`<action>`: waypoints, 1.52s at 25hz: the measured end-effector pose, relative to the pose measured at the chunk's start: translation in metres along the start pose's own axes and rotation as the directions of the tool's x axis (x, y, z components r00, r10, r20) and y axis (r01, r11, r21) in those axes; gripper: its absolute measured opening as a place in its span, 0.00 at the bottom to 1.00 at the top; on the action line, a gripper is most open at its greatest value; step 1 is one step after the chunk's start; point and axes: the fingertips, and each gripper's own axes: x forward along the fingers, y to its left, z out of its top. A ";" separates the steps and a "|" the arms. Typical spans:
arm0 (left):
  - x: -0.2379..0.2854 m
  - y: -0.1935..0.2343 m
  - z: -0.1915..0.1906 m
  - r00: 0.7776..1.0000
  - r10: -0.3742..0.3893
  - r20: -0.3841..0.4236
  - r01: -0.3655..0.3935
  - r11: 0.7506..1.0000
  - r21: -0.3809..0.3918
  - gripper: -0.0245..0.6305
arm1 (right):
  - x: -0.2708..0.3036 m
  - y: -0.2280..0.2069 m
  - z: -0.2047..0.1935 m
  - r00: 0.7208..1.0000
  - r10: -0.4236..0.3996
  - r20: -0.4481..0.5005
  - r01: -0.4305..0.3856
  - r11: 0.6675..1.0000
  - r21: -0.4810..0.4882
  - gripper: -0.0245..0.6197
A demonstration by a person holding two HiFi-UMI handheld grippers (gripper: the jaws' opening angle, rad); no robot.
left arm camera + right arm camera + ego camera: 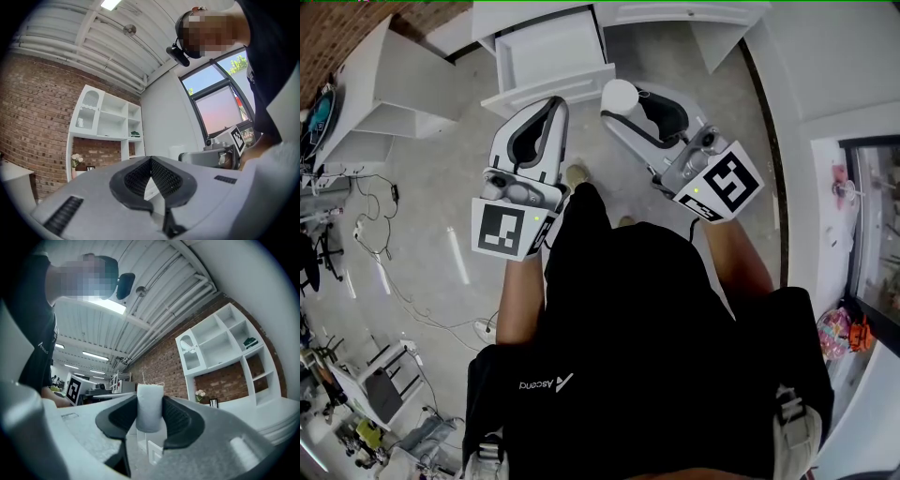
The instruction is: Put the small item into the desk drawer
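At the head view's top edge stands the desk (pixel 675 13), its drawer (pixel 551 54) open. Below it are both grippers. The left gripper (pixel 554 107) has its jaws pressed together, nothing between. The right gripper (pixel 624 105) pinches an upright white cylinder (pixel 620 94) — near the drawer's front corner, outside it.

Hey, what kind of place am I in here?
Probably a loft-style office or lab workspace: a brick wall, exposed ceiling pipes, white shelves and a white desk drawer standing open.
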 end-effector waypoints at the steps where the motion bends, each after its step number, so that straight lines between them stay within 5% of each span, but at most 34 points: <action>1: 0.004 0.007 -0.002 1.000 0.000 0.002 0.000 1.000 -0.002 0.04 | 0.006 -0.005 -0.002 1.000 0.000 -0.004 0.000 1.000 -0.001 0.29; 17: 0.051 0.183 -0.019 0.999 -0.026 0.036 0.027 1.000 -0.013 0.04 | 0.167 -0.077 -0.039 0.996 -0.015 -0.092 0.013 1.000 -0.019 0.29; 22: 0.062 0.236 -0.046 0.998 -0.058 -0.007 0.058 0.998 -0.024 0.04 | 0.219 -0.100 -0.062 0.988 -0.031 -0.150 0.028 0.999 -0.021 0.29; 38: 0.087 0.340 -0.102 0.991 -0.121 -0.051 0.117 0.991 -0.065 0.04 | 0.315 -0.155 -0.161 0.911 -0.050 -0.410 0.061 0.998 0.014 0.29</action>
